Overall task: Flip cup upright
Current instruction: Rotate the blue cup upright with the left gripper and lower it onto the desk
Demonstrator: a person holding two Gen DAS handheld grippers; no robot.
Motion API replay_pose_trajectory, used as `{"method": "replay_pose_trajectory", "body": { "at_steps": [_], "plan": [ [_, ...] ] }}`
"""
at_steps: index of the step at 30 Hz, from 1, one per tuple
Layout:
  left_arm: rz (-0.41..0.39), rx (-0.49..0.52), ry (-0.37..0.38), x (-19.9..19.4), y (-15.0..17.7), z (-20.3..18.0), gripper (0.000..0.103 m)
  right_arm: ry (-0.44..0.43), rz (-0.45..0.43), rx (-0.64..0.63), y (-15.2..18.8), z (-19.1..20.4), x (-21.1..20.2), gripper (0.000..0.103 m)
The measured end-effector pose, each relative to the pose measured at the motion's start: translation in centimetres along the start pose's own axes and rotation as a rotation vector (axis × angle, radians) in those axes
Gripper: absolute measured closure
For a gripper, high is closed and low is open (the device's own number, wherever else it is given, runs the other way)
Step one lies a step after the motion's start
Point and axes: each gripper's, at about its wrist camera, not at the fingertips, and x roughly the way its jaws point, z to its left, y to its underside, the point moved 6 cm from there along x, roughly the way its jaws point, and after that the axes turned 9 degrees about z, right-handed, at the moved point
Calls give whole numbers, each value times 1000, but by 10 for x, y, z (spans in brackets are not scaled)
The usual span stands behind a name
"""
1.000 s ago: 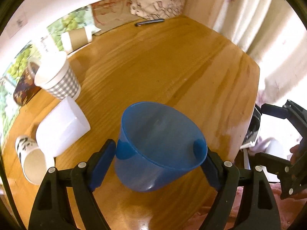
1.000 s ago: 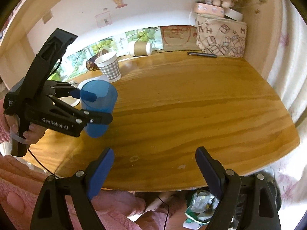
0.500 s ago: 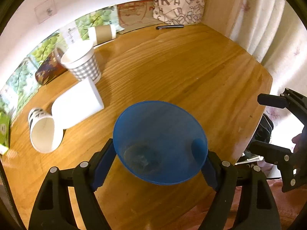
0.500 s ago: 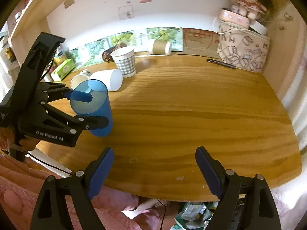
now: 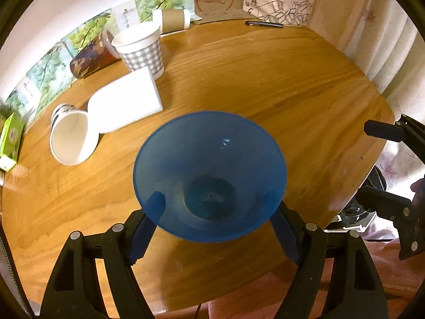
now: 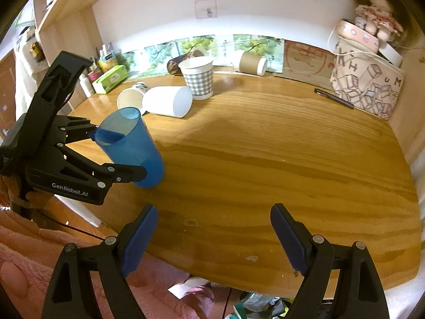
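A translucent blue plastic cup [image 5: 209,175] is held mouth-up in my left gripper [image 5: 212,202], whose blue pads press both its sides. In the right wrist view the blue cup [image 6: 132,148] leans a little to the left, its base at or just above the wooden table [image 6: 265,159] near the front left edge; contact cannot be told. The left gripper [image 6: 117,154] shows there, shut on the cup. My right gripper [image 6: 212,234] is open and empty over the table's front edge, well right of the cup.
Behind the blue cup a white cup [image 6: 167,101] and a paper cup [image 6: 131,98] lie on their sides. A checked paper cup [image 6: 198,77] stands upright. A brown cup [image 6: 249,62] lies at the back. A pen [image 6: 334,98] and printed bag [image 6: 369,90] sit far right.
The left gripper has turned the blue cup from tilted to nearly mouth-up and lowered it toward the table. The right gripper stays open and has hardly moved.
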Motion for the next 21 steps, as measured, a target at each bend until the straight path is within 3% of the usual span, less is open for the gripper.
{"method": "replay_pose_trajectory", "body": {
  "at_steps": [8, 18, 21],
  "plan": [
    [41, -40, -42, 3, 5, -3, 21, -60, 20, -39, 5, 4, 6, 16],
    [106, -172, -66, 5, 19, 4, 21, -142, 59, -38, 13, 9, 17, 16],
    [125, -210, -67, 7, 26, 7, 21, -169, 71, -29, 15, 10, 21, 7]
  ]
}}
